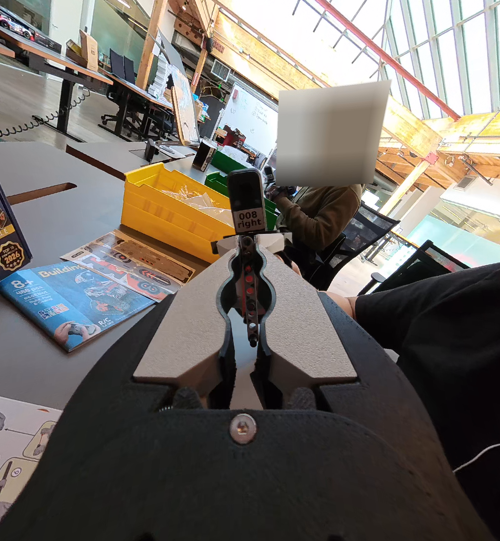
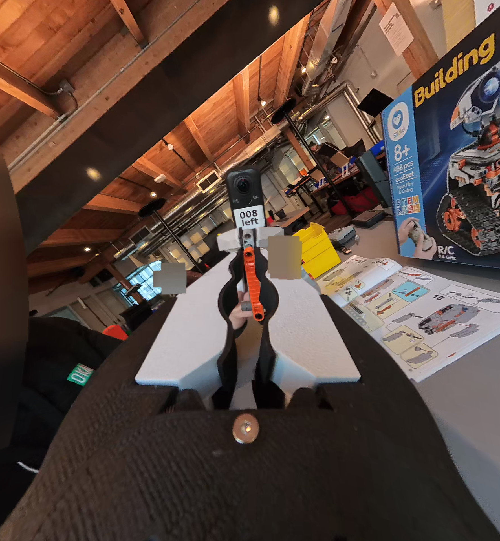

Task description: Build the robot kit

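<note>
Black-bodied tool (image 1: 247,292) – pale grey fingers (image 1: 184,316), silver screw (image 1: 242,429)

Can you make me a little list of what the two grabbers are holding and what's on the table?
left gripper: shut on grey holed beam, orange pins showing through its holes
right gripper: shut on orange beam
grippers: facing each other, tips close, beams side by side
table: grey
on table: yellow bin, blue booklet, sticker sheet, open instructions, toy robot box
</note>
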